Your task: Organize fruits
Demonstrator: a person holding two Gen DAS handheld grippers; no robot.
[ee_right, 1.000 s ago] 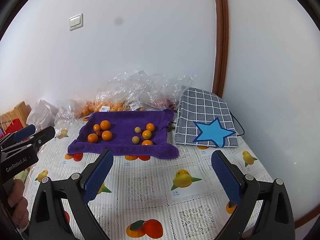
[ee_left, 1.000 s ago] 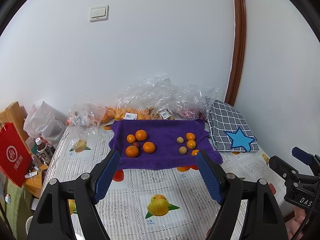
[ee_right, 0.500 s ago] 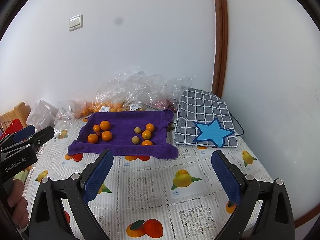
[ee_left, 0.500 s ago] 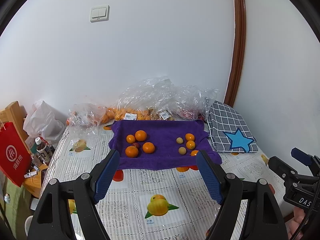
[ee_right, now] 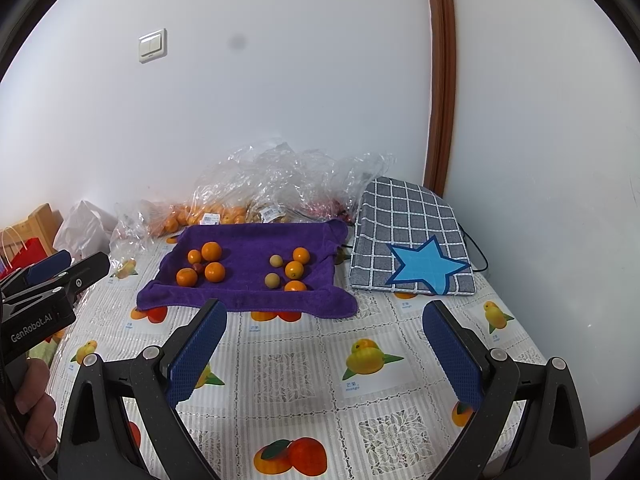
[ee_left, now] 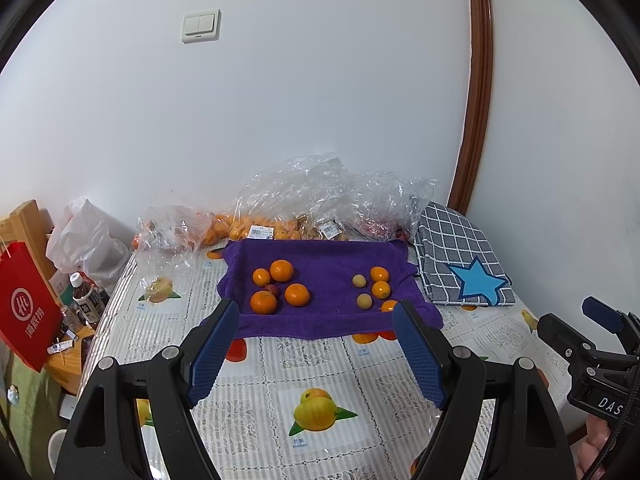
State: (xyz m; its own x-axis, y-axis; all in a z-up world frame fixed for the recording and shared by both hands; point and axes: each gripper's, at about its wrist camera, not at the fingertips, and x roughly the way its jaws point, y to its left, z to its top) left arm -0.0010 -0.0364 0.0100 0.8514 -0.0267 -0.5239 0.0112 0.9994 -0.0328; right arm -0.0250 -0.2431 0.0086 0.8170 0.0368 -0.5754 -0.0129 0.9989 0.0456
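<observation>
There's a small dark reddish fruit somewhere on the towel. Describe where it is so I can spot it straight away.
Find the purple towel in front of the plastic bags. On its left half four oranges cluster together. The small reddish fruit sits in their middle, the only dark red piece and much smaller than them.

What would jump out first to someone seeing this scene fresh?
Probably the purple towel spread mid-table, with oranges clustered on its left and smaller fruits on its right. Next, the grey checked cushion with a blue star, right of the towel, and crinkled plastic bags against the wall.
</observation>
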